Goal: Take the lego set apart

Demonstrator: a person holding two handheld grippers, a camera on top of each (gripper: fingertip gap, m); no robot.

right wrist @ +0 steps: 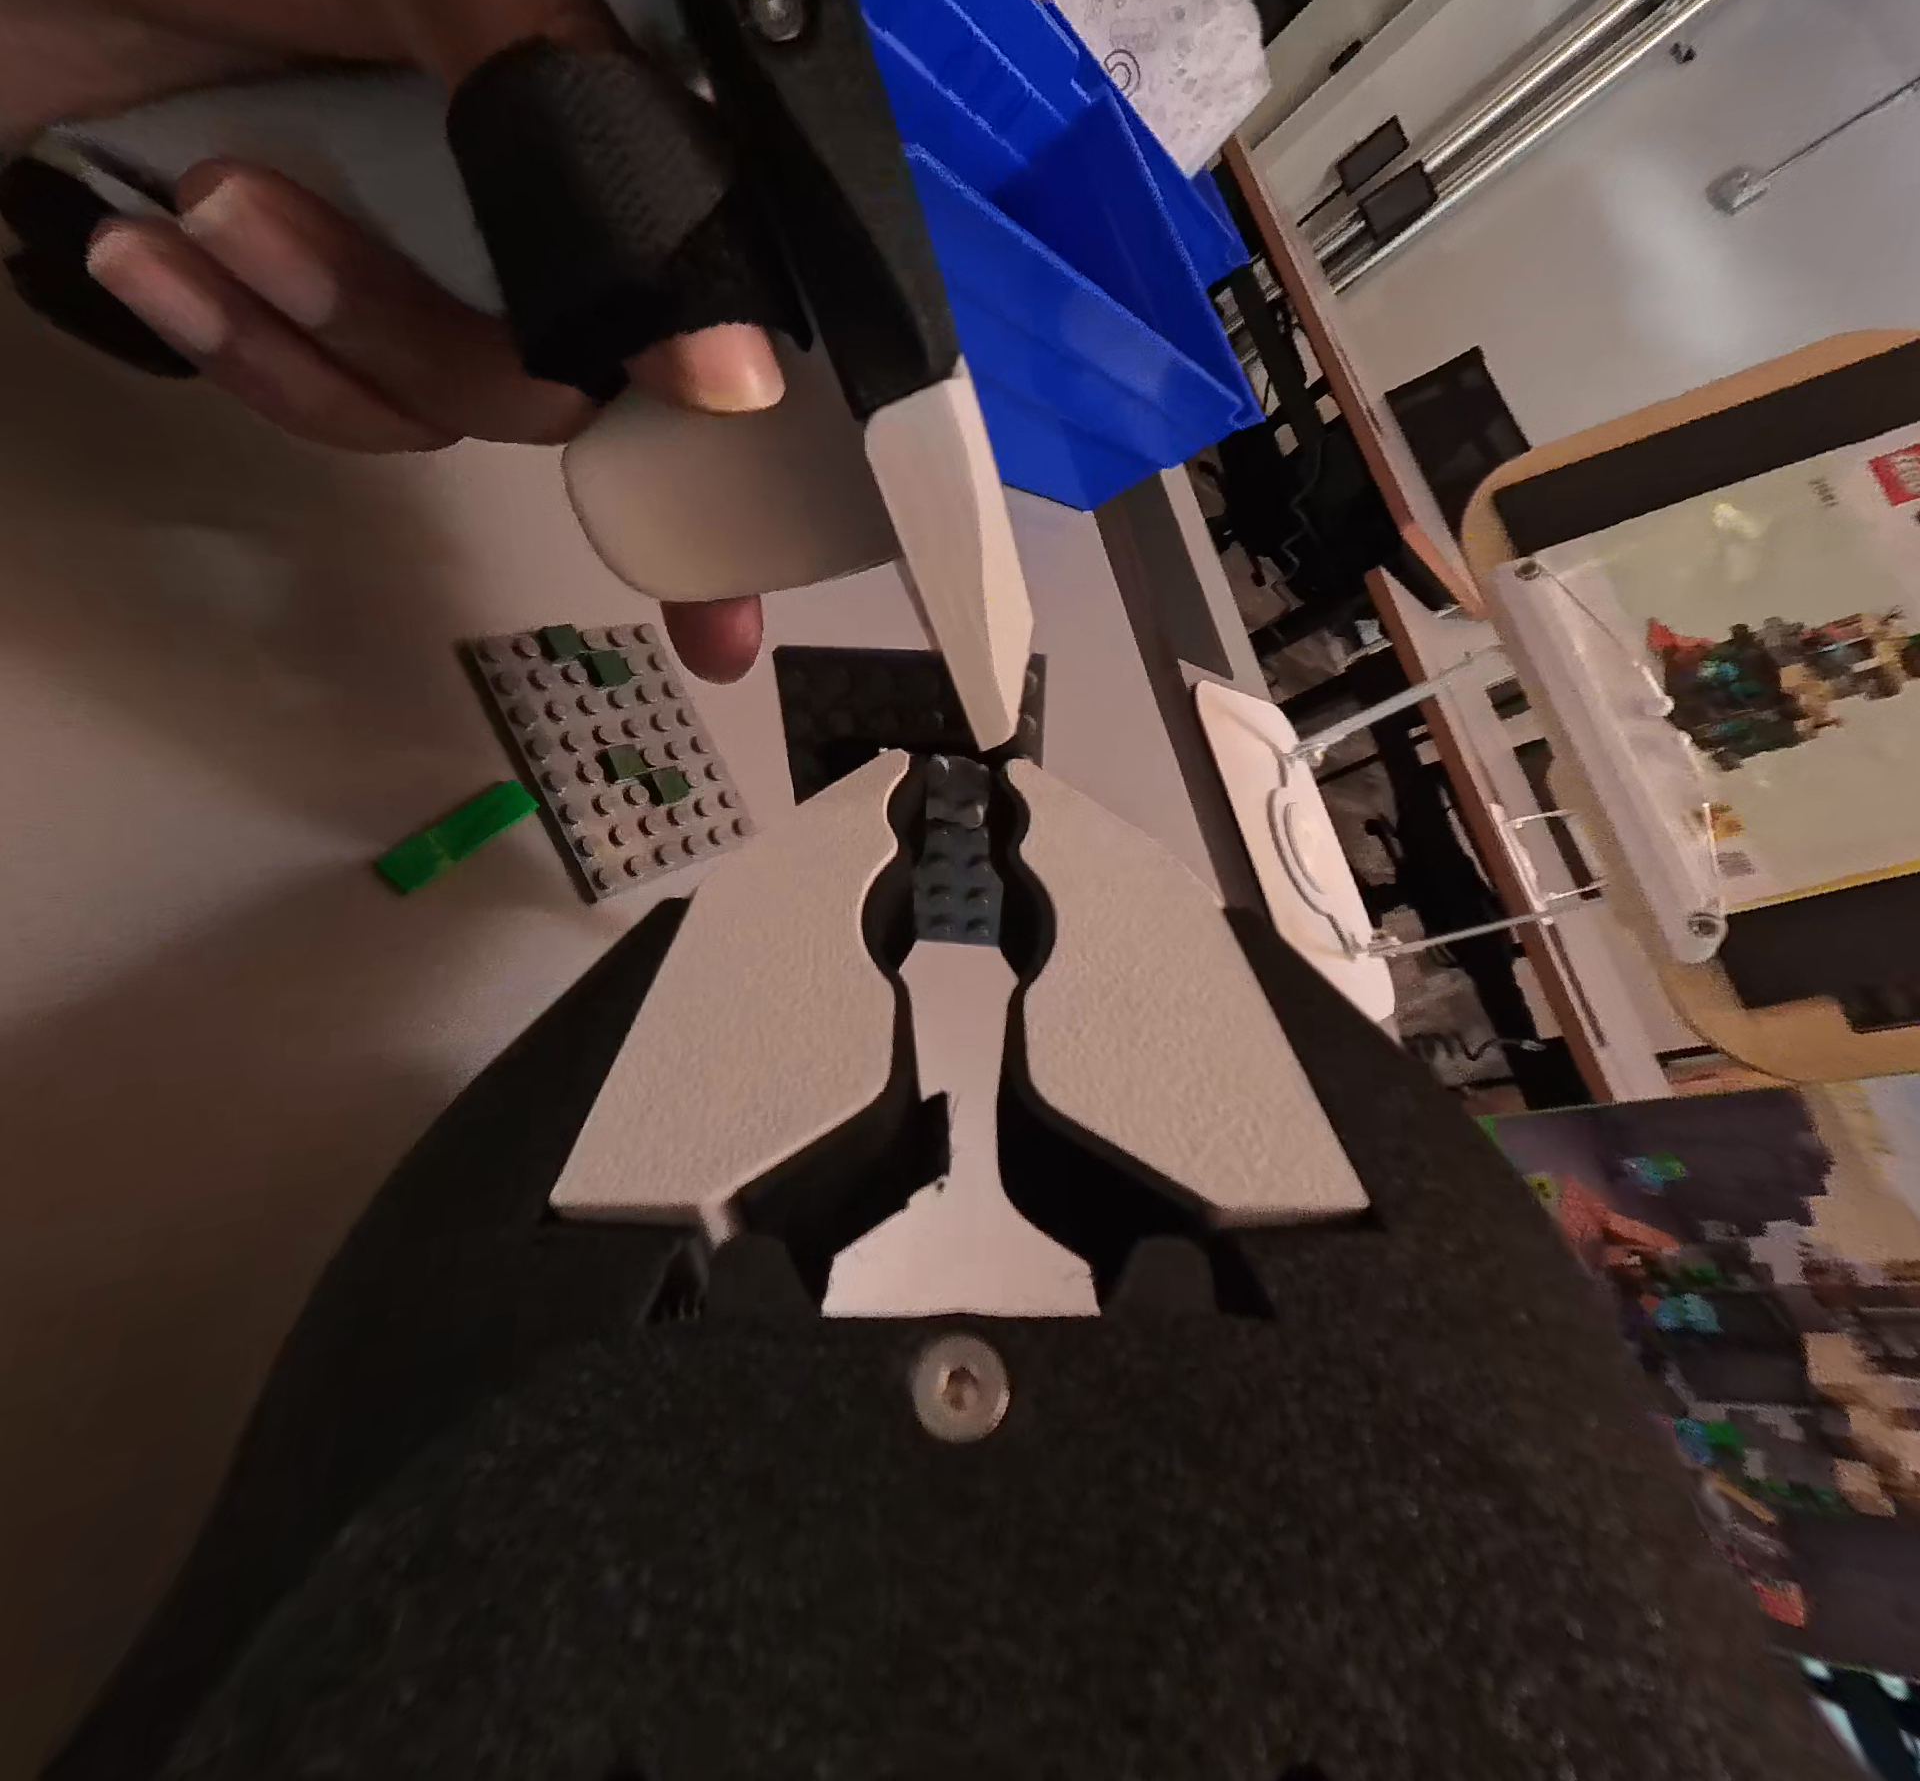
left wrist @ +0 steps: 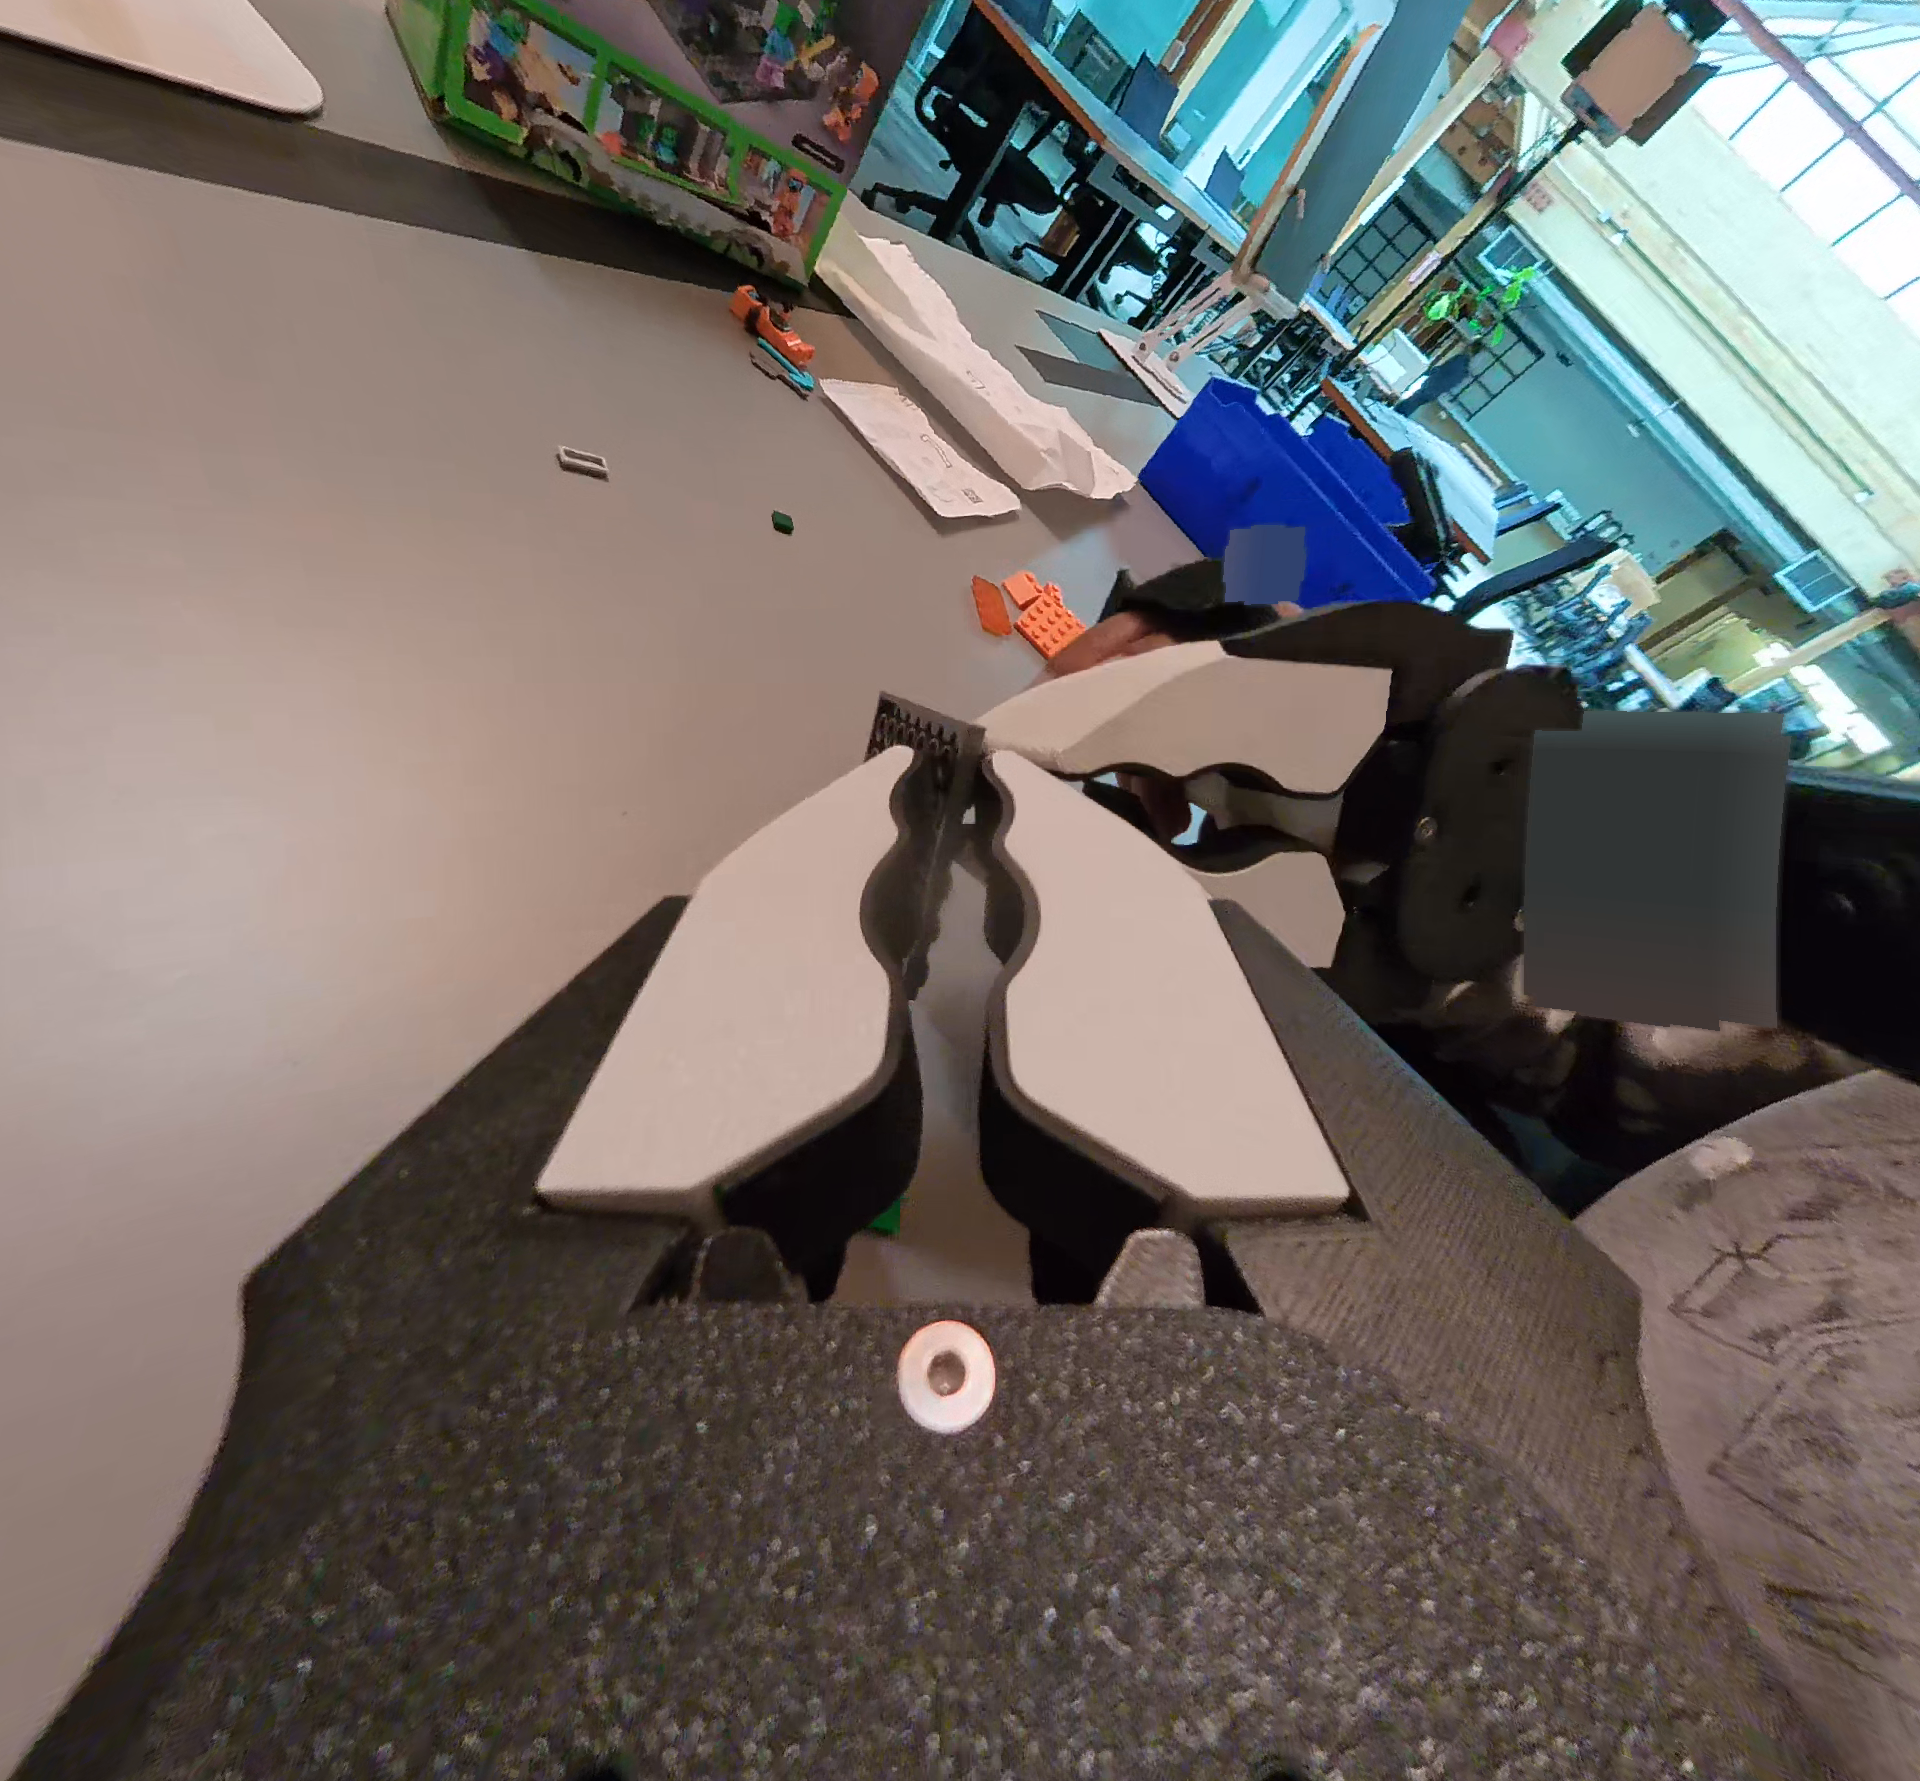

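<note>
Left gripper (left wrist: 961, 763) — fingers closed on the edge of a black studded lego plate (left wrist: 920, 729), held above the grey counter (left wrist: 260, 588). Right gripper (right wrist: 951, 775) — fingers clamped on a small grey studded lego brick (right wrist: 954, 874), its tips meeting the left gripper's at the plate. Orange lego pieces (left wrist: 1023, 614) lie beyond.

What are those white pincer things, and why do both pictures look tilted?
They are hand-held grippers: a person squeezes one in each hand, and a camera on each looks along its two white fingers, so the pictures tilt with the hands. In the left wrist view, the left hand-held gripper pinches a thin black studded plate. In the right wrist view, the right hand-held gripper pinches small grey-blue bricks. On the grey table lie orange plates, a grey studded baseplate, a green brick, and the green picture box.
</note>
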